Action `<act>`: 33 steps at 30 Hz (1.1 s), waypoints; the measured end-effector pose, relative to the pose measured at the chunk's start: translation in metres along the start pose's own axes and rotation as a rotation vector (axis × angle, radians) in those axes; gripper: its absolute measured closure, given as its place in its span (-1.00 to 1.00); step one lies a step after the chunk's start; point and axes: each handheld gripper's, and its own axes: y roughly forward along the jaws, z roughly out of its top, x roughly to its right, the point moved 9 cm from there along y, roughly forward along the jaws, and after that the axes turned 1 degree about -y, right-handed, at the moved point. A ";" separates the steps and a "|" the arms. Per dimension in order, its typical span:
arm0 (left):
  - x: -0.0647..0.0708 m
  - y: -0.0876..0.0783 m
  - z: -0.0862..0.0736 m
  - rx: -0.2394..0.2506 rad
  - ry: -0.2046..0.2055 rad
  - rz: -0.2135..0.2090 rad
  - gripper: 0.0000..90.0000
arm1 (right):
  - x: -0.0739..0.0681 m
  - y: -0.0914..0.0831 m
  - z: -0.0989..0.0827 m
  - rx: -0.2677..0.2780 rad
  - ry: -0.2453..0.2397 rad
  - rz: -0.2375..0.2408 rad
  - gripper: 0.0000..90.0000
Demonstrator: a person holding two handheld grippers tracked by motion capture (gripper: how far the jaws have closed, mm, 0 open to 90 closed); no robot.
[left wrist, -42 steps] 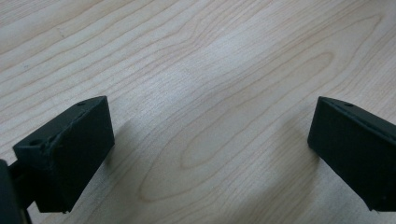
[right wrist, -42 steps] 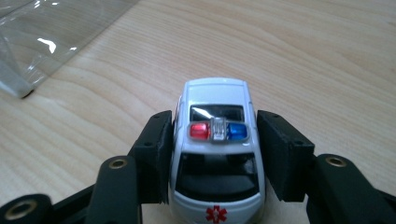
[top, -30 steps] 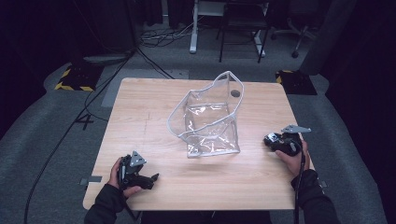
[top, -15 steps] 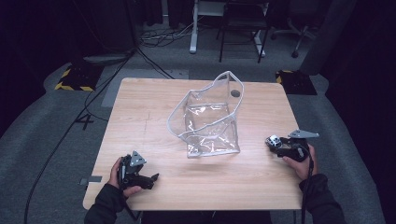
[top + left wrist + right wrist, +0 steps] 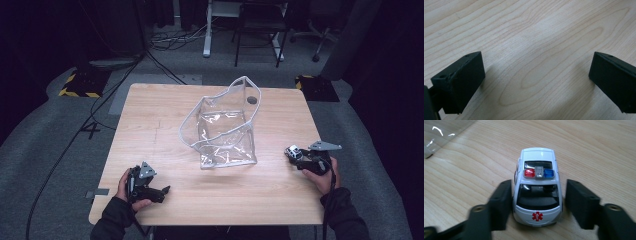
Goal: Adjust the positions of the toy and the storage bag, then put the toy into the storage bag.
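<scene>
Table: a light wooden worktop (image 5: 165,125); dark floor and cables lie around it.
Toy ambulance: a small white car (image 5: 537,187) with a red and a blue roof light and a red emblem on the end nearest the camera. It stands on its wheels close to the right edge of the worktop, toward the near right corner (image 5: 294,152).
Right gripper: held in the person's right hand at the right edge (image 5: 300,156). In the right gripper view (image 5: 537,202) its two black jaws flank the ambulance. The left jaw lies against the car's side; between the right jaw and the other side a narrow gap shows. The jaws have just been closing with the car between them, and the pads do not yet clamp it from both sides.
Left gripper: held in the person's left hand near the near left corner (image 5: 159,192). In the left gripper view (image 5: 536,82) the jaws stand wide apart over bare wood, with nothing between them.
Clear bag: a transparent plastic pouch with a pale rim (image 5: 222,131) stands crumpled and open at the middle of the worktop, toward the far edge, well apart from both grippers. One corner of it shows at the top left of the right gripper view (image 5: 446,132).
Dark round spot: on the wood behind the bag, near the far edge (image 5: 252,99); what it is I cannot tell.
</scene>
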 end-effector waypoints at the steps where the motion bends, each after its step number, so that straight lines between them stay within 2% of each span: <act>1: 0.000 0.000 0.000 0.000 0.000 0.000 -0.99 | 0.000 0.000 0.000 0.000 0.000 0.000 -0.02; 4: 0.000 0.000 0.000 0.000 -0.001 0.000 -0.99 | -0.001 -0.001 0.000 0.006 -0.017 0.006 0.07; 6: 0.000 0.000 0.000 -0.002 -0.001 -0.004 -0.99 | -0.001 -0.001 0.000 0.004 -0.013 0.006 0.07; 7: 0.001 0.001 0.000 -0.005 -0.001 -0.020 -0.99 | -0.001 0.000 0.001 0.006 -0.009 0.005 0.08; 19: 0.001 0.001 0.000 -0.003 -0.001 -0.020 -0.99 | 0.000 0.000 0.001 0.004 -0.017 0.001 0.08; 22: 0.000 0.000 0.001 -0.003 0.009 -0.009 -0.99 | 0.000 0.000 0.001 0.004 -0.018 0.000 0.08; 33: -0.001 0.001 0.001 -0.005 0.012 -0.016 -0.99 | -0.001 0.000 0.001 0.007 -0.010 -0.002 0.08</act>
